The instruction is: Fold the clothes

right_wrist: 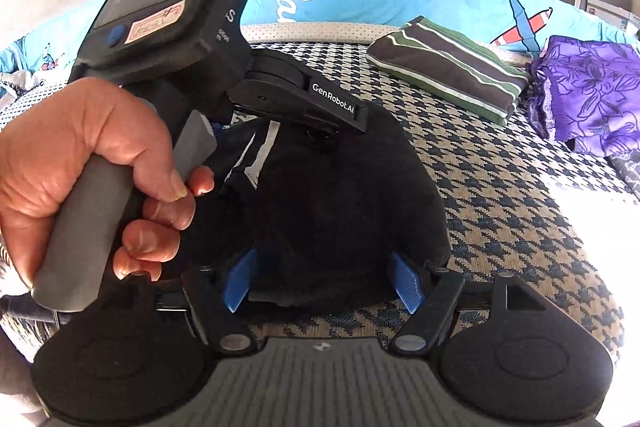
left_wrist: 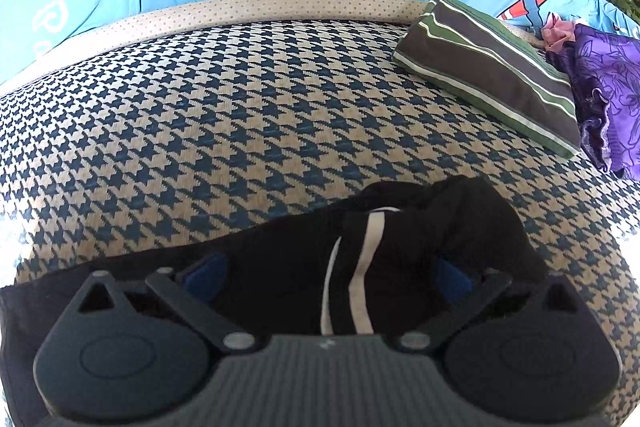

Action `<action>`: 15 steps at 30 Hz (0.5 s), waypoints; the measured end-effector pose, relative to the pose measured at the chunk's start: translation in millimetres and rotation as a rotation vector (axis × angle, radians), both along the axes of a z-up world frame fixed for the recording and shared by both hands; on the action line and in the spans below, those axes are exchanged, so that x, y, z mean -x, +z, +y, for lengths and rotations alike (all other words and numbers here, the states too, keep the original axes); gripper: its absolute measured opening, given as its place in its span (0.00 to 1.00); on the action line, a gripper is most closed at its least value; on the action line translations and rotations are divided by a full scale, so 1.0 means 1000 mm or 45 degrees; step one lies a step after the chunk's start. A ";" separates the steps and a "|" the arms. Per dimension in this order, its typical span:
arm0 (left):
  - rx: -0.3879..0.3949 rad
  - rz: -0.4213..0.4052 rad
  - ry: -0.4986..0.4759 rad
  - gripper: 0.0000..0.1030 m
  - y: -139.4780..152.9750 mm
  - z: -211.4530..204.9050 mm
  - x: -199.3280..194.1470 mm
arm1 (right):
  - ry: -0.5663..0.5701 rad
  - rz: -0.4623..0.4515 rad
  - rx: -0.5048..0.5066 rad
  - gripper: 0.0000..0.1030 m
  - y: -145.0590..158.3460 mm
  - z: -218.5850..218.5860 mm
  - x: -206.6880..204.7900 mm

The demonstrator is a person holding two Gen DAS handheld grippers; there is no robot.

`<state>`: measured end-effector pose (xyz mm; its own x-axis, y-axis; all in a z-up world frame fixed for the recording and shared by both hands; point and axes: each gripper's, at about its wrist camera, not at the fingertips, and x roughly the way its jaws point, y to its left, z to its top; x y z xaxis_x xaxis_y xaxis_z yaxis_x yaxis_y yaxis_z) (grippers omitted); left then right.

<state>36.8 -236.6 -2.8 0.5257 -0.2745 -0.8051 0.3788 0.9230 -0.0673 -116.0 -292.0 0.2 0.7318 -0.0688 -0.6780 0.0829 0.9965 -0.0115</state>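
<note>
both jaws stand wide over the black garment [left_wrist: 400, 247], gripping nothing. we judge one striped piece [left_wrist: 492, 75] folded; the black one and purple cloth [left_wrist: 608, 87] remain.

Black garment [left_wrist: 400, 243] with white stripes, bunched and partly folded, lying on houndstooth bedcover [left_wrist: 240, 115]

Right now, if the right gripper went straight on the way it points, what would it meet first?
Most likely the black garment lying between its open fingers; the right gripper points down onto it.
</note>
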 end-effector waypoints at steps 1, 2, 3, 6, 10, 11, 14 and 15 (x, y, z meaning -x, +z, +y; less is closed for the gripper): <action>0.004 0.008 0.000 1.00 0.001 0.001 -0.001 | 0.001 -0.004 0.000 0.69 0.001 0.000 0.000; 0.009 0.015 -0.001 1.00 0.002 0.002 -0.001 | 0.002 -0.007 -0.001 0.69 0.001 0.000 0.001; 0.014 0.022 -0.001 1.00 0.003 0.002 -0.002 | 0.000 -0.015 -0.011 0.69 0.002 -0.001 0.002; 0.032 0.014 0.003 1.00 0.011 0.006 -0.001 | -0.004 -0.065 -0.019 0.68 0.007 -0.003 0.007; 0.033 -0.076 -0.020 1.00 0.029 0.004 0.003 | -0.013 -0.171 0.083 0.68 0.016 0.003 0.017; 0.036 -0.086 -0.034 1.00 0.033 0.002 0.003 | -0.022 -0.184 0.103 0.68 0.017 0.004 0.018; 0.037 -0.093 -0.094 1.00 0.039 -0.008 0.005 | -0.043 -0.189 0.118 0.68 0.019 0.004 0.019; 0.026 -0.097 -0.110 1.00 0.038 -0.013 0.005 | -0.047 -0.184 0.114 0.68 0.018 0.003 0.018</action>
